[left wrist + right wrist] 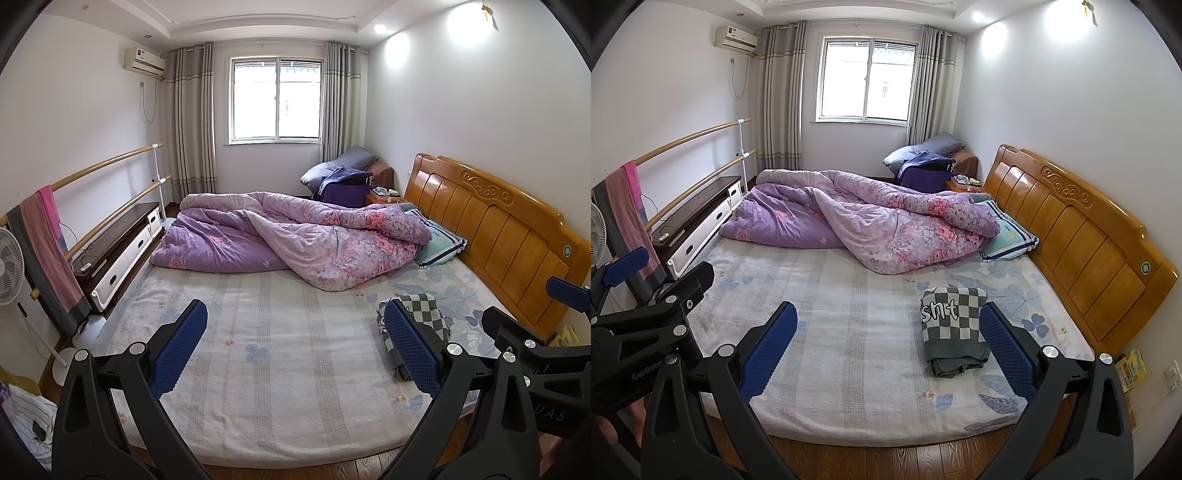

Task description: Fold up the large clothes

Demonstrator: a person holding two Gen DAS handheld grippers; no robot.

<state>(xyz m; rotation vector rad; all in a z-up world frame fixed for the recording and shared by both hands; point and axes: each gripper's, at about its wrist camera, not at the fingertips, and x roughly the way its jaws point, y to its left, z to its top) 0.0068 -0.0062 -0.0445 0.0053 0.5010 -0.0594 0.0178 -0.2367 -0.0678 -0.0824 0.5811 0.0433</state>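
Both grippers, left (295, 347) and right (888, 347), hang spread and empty above the bed (849, 332). The sweater (955, 326) (checked, lettered) lies folded near the headboard (1071, 221). Folding looks complete; any next move calls only for withdrawal

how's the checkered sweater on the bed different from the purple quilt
The checkered sweater is folded into a compact, flat bundle; the purple quilt lies rumpled and heaped. The sweater is grey-and-white checked with lettering; the quilt is purple with pink flowers, and far bigger. Both rest on the bed.
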